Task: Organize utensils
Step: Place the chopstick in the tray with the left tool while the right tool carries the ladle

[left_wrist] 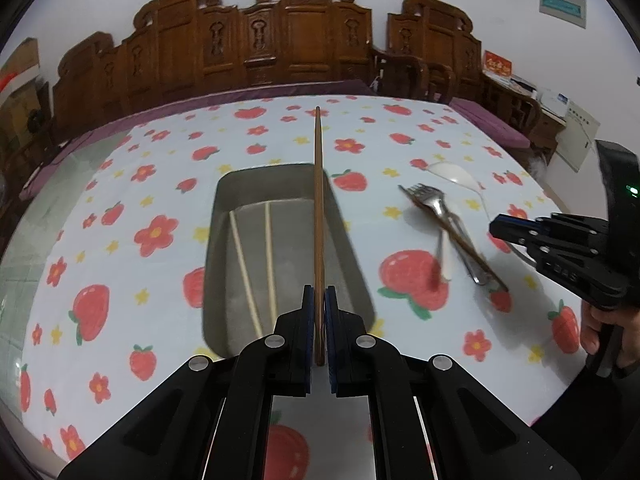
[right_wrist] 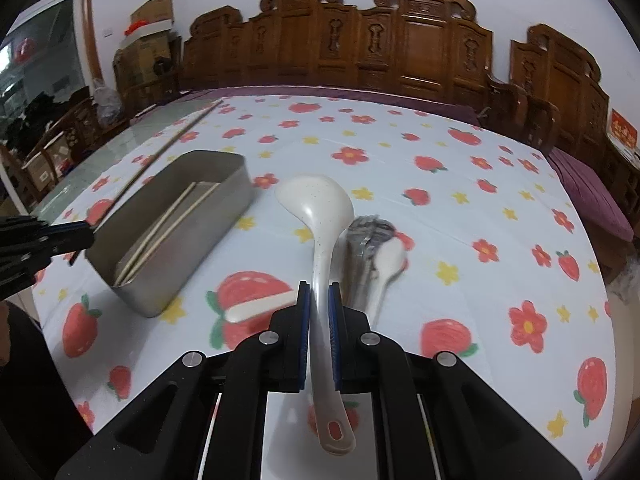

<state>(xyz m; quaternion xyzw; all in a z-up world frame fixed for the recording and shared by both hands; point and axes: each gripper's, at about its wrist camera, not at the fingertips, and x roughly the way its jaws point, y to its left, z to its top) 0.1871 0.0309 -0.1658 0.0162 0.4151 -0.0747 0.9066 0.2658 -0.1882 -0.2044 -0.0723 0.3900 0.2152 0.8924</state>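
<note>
The left gripper has its jaws clamped on a brown chopstick that points forward above the metal tray, where two pale chopsticks lie. The right gripper has its jaws clamped on the handle of a white ladle. Just beside it, blurred forks and a white spoon lie piled on the strawberry-print table. Carved wooden chairs stand beyond.
</note>
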